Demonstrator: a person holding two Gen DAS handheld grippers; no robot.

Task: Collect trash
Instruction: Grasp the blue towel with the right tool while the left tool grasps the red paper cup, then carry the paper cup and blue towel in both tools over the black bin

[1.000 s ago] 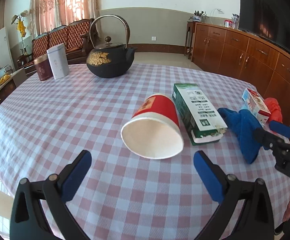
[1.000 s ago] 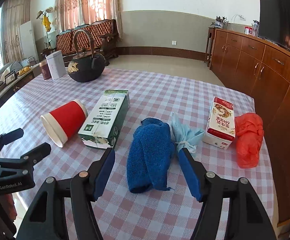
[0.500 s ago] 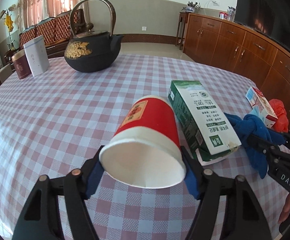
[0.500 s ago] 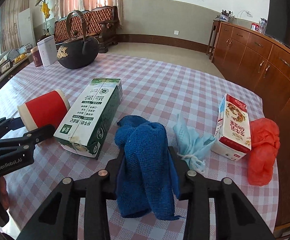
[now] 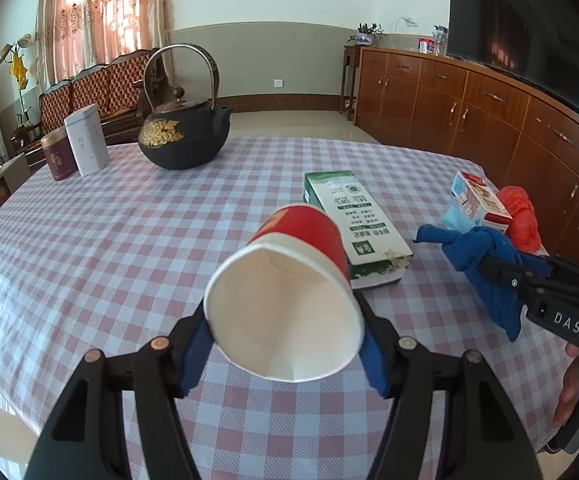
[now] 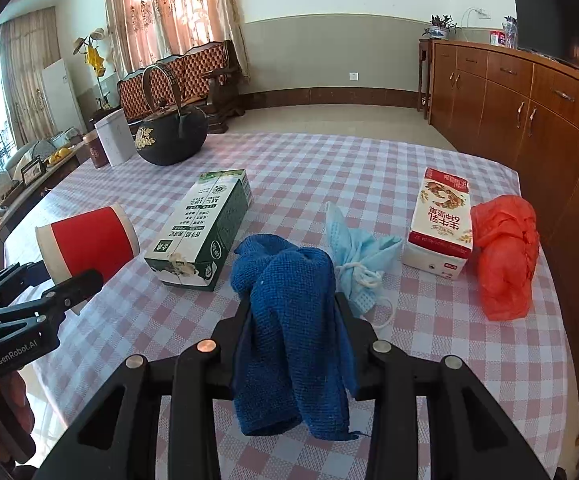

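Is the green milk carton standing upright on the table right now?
No, the green milk carton lies flat on its side on the checked tablecloth, its torn end toward the camera.

We hold the left hand-held gripper (image 5: 285,312) clamped on the red paper cup (image 5: 289,280) and the right hand-held gripper (image 6: 291,336) clamped on the blue cloth (image 6: 289,320), both angled downward.

A desk (image 6: 429,168) draped in a pink, white and lilac checked cloth is filling the lower frame. A green milk carton (image 6: 201,228) is lying flat at centre, a pale blue face mask (image 6: 359,252) sitting to its right, then a red-and-white carton (image 6: 441,224) touching a crumpled orange-red plastic bag (image 6: 505,252) near the right edge. At upper left a black iron teapot (image 6: 171,138) is standing beside a white tin (image 6: 113,142) and a maroon tin (image 6: 94,153).
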